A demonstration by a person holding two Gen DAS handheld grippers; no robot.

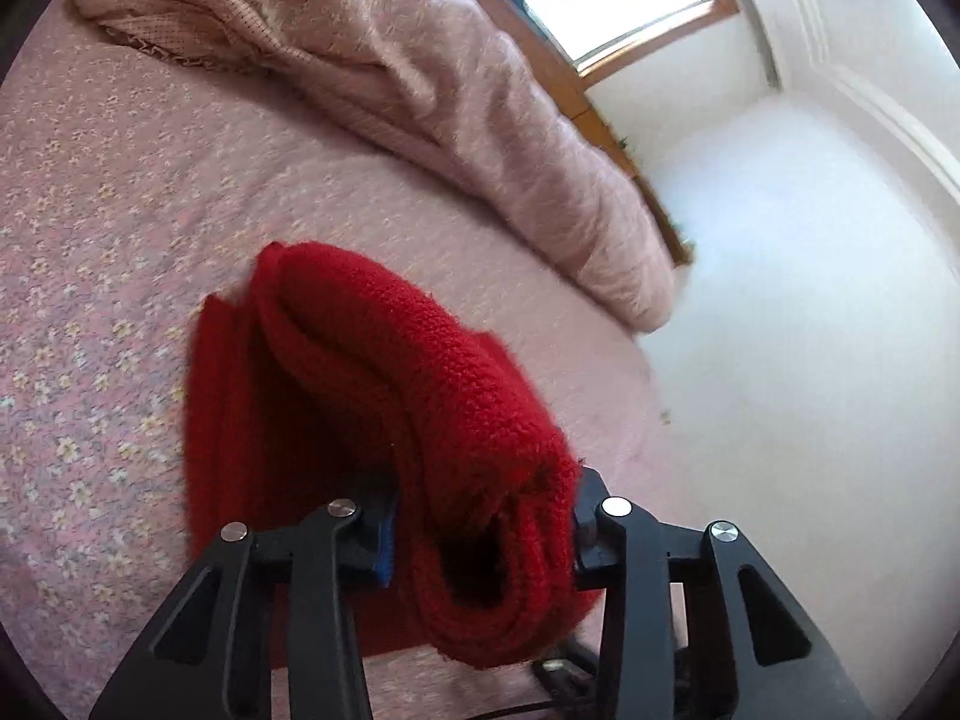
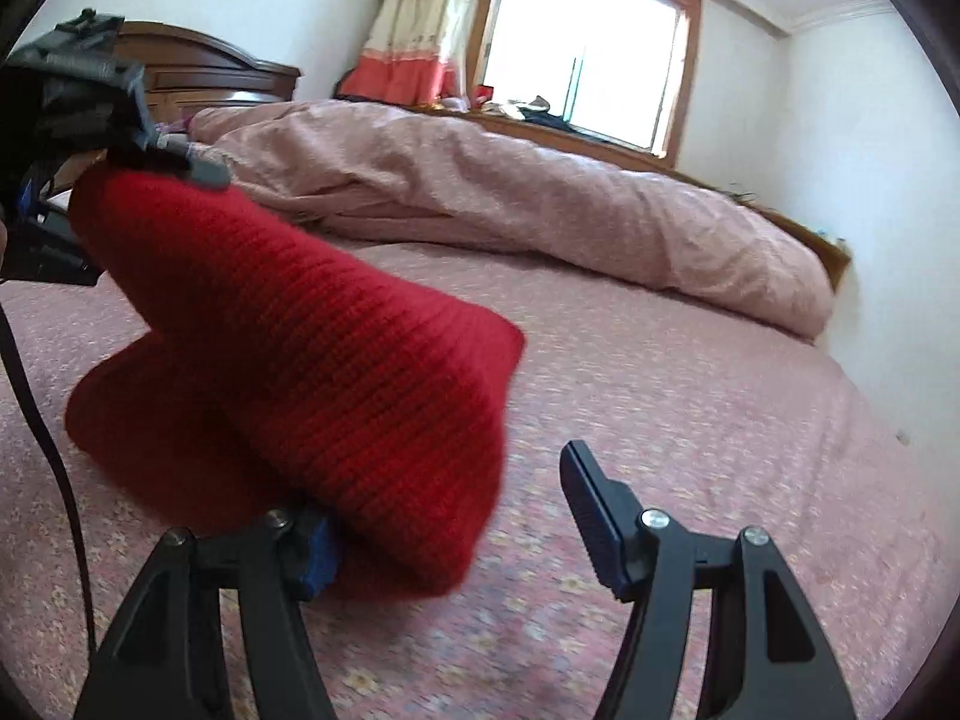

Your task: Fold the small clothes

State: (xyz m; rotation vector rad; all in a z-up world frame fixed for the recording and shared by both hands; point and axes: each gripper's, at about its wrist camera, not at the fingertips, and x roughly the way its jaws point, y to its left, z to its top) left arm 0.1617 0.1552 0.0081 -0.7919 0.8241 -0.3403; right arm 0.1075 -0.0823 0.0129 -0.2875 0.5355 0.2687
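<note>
A red knitted garment [image 1: 384,372] is folded into several thick layers over the pink floral bedsheet [image 1: 90,240]. My left gripper [image 1: 483,531] is shut on one end of the red garment and holds it lifted. In the right wrist view the garment [image 2: 336,348] hangs in front of me, its far end held by the left gripper [image 2: 90,138] at the upper left. My right gripper [image 2: 456,522] is open, its jaws wide apart. Its left finger is under the garment's near edge, and its right finger [image 2: 594,516] is bare.
A rumpled pink duvet [image 2: 540,204] lies across the far side of the bed. A dark wooden headboard [image 2: 198,66] stands at the back left. A window [image 2: 588,54] and a curtain [image 2: 414,18] are behind. The bed edge and white wall [image 1: 780,300] are to the right.
</note>
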